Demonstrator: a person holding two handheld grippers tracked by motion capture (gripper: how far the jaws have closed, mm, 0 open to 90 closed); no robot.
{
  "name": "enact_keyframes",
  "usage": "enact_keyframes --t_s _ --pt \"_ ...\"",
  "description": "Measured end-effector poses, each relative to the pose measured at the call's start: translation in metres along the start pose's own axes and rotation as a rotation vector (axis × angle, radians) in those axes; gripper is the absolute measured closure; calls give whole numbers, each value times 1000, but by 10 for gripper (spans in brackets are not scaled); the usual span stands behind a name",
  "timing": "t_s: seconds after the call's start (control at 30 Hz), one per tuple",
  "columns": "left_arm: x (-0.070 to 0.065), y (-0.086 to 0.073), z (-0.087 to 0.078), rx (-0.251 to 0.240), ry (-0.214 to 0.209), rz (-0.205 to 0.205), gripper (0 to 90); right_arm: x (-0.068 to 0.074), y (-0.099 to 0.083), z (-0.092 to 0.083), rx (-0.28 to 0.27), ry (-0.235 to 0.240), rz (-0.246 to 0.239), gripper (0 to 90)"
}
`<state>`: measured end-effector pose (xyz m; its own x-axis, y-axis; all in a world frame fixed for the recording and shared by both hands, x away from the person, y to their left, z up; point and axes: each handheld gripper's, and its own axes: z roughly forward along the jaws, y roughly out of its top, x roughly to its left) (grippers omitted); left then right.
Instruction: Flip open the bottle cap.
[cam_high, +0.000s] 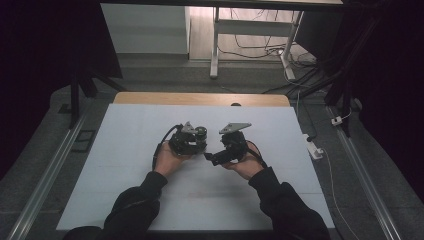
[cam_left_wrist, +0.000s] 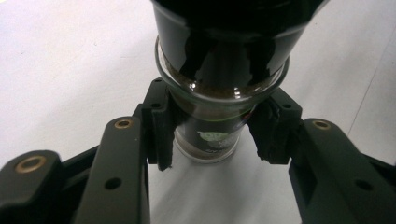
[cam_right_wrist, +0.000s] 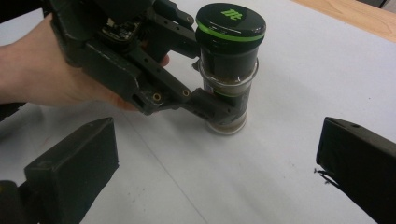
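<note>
A: Where does the work stand?

B: The first part looks done. The left tongs (cam_right_wrist: 219, 109) are pinching the jar (cam_right_wrist: 229, 70) low on its glass body, one pad on each side. In the left gripper view the pads (cam_left_wrist: 161, 135) press against the glass below its shoulder. The jar stands upright on the white tabletop (cam_right_wrist: 289, 154), a little above the middle of the right gripper view.

A: And the lid?

B: The black lid (cam_right_wrist: 231, 21) with its green ring sits squarely on top of the jar. Nothing touches it, so the opening, if that is the aim, has not begun.

A: What about the other hand?

B: The right tongs (cam_right_wrist: 215, 177) are spread wide, with nothing between them. Their two black jaws rise at the lower left and lower right of their own view, well short of the jar. In the high view the right tongs (cam_high: 212, 157) sit just right of centre and point left toward the left tongs (cam_high: 192, 142).

A: So what is left?

B: By the look of it, the right tongs have yet to reach the lid, close on it and turn it off, while the left ones steady the jar. That is a judgement, not something shown.
</note>
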<state>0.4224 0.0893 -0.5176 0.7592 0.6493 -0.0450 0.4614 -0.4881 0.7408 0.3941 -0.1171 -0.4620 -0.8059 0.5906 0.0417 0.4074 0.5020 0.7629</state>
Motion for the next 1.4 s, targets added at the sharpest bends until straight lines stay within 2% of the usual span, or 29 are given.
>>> enact_keyframes --t_s 0.2,0.37,0.47,0.53,0.63,0.67,0.7,0.93,1.07,1.4 --pt "0 0 0 0 -1 -2 540 1 2 10 17 -15 -14 2" --pt "0 0 0 -1 -1 -3 540 0 4 10 -2 -24 -23 98" --pt "0 0 0 0 -2 -2 540 -1 5 7 -18 -31 -36 202" --pt "0 0 0 0 -2 -2 540 -3 7 5 -25 -11 -35 321" --pt "0 0 0 -1 -2 -3 540 -4 8 5 -27 -3 -39 443" --pt "0 0 0 -1 -2 -3 540 -4 10 5 -27 7 -43 522" --pt "0 0 0 -1 -2 -3 540 -4 10 5 -27 7 -43 522" --pt "0 0 0 -2 1 -1 540 -3 16 10 -11 66 -45 766" --pt "0 0 0 -1 1 0 540 -2 18 13 -6 77 -63 886" --pt "0 -1 0 -5 1 0 540 -4 24 17 -8 87 -55 898"
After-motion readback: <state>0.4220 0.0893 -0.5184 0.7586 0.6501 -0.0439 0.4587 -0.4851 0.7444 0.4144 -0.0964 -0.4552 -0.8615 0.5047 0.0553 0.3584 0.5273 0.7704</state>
